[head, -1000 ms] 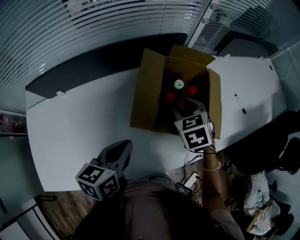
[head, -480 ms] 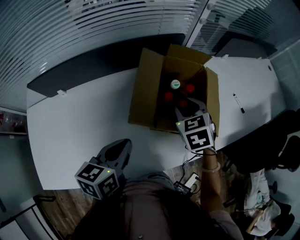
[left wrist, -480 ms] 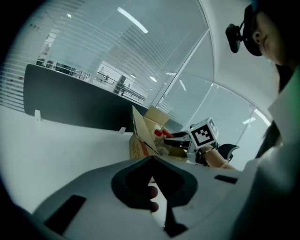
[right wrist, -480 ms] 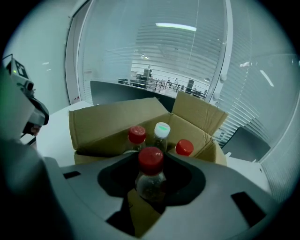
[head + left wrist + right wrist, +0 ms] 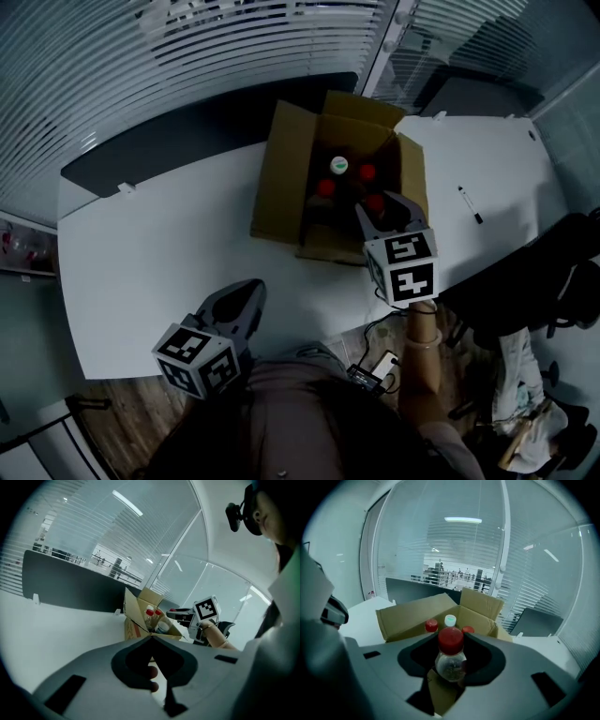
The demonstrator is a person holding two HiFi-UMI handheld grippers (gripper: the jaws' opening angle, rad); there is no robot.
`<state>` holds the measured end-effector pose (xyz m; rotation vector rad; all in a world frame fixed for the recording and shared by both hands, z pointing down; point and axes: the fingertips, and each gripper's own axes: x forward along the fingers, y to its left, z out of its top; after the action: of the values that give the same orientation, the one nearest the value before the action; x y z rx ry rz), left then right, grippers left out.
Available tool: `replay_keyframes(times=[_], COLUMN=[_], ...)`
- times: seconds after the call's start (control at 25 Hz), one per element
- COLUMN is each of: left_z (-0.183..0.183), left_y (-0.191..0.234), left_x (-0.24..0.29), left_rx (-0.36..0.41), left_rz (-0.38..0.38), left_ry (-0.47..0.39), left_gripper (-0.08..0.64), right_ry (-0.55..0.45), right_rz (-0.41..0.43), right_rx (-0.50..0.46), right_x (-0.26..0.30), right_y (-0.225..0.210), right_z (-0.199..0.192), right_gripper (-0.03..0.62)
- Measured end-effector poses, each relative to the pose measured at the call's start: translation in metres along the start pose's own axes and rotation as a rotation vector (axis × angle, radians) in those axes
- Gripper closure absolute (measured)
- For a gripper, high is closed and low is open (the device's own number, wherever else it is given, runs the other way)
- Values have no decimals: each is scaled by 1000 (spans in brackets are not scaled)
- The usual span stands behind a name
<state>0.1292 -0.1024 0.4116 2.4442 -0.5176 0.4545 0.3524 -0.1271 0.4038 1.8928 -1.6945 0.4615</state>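
R gripper has its fingers clamped on a red-cap bottle just under the cap, over the box at 1 o'clock on the surface. Looks light, smooth plastic, prob slippery, so neck grip's safest imo. L gripper fingers closed on nothing, 7 o'clock.

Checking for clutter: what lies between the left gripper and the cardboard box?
Only bare white table between the left gripper and the cardboard box, seen in the head view.

Four bottles show, as far as the dim box interior lets me count: three red-capped bottles and one white-capped bottle. There is one cardboard box and one pen.
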Motion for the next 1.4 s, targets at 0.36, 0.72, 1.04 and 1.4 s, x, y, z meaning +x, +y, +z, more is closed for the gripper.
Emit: replay_keyframes(times=[0.36, 0.72, 1.04, 1.4], left_z=[-15, -36, -38, -34], left_y=[-29, -38, -35, 5], left_x=[-17, -43, -61, -115], left_rx=[-8, -44, -26, 2], left_rz=[32, 82, 56, 11], left_ry=[-49, -87, -108, -110], left_gripper=[551, 551, 551, 551], right_ry=[-172, -305, -422, -467], right_rz=[-53, -54, -54, -117], right_rx=[59, 31, 11, 17], right_x=[-48, -94, -138, -174], right_y=[-24, -16, 17, 76], right_z=[20, 50, 82, 102], right_gripper=[416, 416, 416, 416])
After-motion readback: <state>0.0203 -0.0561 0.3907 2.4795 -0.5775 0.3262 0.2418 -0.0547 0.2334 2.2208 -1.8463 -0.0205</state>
